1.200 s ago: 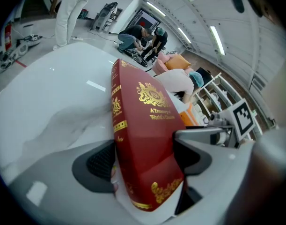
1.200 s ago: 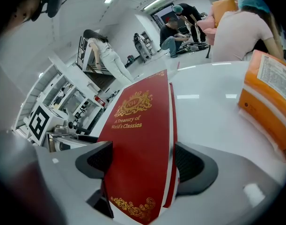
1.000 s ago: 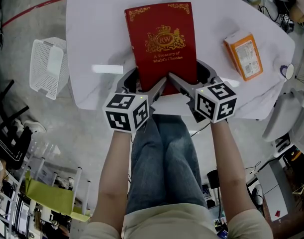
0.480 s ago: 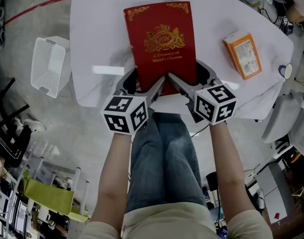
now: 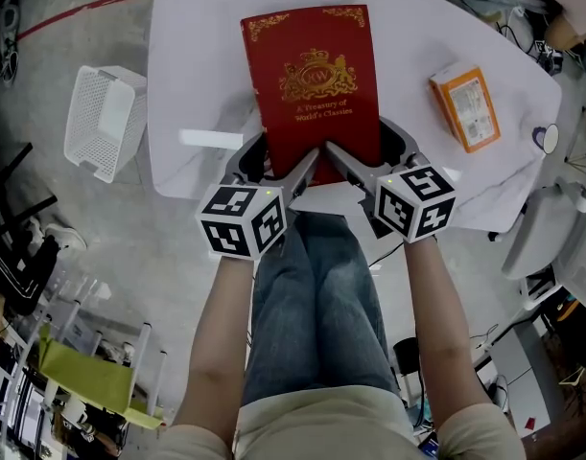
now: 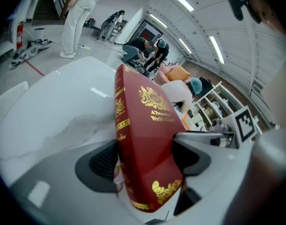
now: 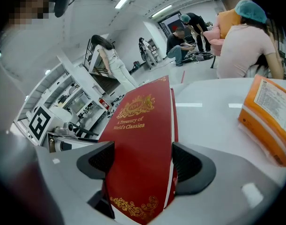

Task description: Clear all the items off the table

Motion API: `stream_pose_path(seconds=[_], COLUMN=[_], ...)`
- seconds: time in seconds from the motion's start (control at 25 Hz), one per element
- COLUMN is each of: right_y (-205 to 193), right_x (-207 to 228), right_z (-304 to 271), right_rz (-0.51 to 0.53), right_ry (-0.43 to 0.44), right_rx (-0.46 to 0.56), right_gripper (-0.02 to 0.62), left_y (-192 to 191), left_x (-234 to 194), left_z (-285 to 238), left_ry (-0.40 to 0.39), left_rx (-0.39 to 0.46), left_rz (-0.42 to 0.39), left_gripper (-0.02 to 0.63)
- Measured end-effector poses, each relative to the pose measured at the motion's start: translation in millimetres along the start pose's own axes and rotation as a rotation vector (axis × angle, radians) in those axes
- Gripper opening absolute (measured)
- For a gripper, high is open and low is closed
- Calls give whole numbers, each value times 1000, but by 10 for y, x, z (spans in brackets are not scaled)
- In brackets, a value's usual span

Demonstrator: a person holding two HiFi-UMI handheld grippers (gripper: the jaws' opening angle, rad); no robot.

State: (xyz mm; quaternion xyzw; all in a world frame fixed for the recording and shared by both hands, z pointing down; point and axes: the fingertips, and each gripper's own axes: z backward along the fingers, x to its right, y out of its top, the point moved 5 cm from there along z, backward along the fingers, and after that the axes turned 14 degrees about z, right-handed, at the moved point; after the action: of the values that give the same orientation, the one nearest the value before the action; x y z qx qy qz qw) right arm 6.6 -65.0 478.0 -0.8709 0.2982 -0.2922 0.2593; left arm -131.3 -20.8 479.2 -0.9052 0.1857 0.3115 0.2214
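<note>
A red hardback book (image 5: 312, 80) with gold print lies on the white table (image 5: 201, 75), its near end over the front edge. My left gripper (image 5: 278, 166) clasps the book's near left corner and my right gripper (image 5: 364, 161) clasps its near right corner. In the left gripper view the book (image 6: 143, 135) stands edge-on between the jaws of the left gripper (image 6: 145, 161), both pads against it. The right gripper view shows the book (image 7: 140, 139) filling the gap of the right gripper (image 7: 145, 165). An orange box (image 5: 470, 106) lies flat at the table's right.
A white mesh basket (image 5: 101, 121) stands on the floor left of the table. A small round object (image 5: 551, 139) sits at the table's right rim, with a pale chair (image 5: 551, 228) beyond it. The orange box (image 7: 269, 121) is close on the right. People stand in the background.
Both grippers and the book keep the same pose. Only the head view has drifted slightly, so the table and the basket sit a little further right in the picture.
</note>
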Motion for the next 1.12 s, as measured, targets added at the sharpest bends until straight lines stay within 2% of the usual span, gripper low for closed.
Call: stream_pose_path(seconds=[0.6,1.12], right_y=[250,207], right_x=[-303,-590], right_z=[296,576], right_rz=[74,147], right_ry=[16,54], right_rx=[25,26], right_gripper=[390,390], left_y=[9,-275], left_x=[202,328], left_z=[445,809], left_ry=[-8,1], left_rx=[78,154], left_rz=[13,52], left_gripper=[364,362])
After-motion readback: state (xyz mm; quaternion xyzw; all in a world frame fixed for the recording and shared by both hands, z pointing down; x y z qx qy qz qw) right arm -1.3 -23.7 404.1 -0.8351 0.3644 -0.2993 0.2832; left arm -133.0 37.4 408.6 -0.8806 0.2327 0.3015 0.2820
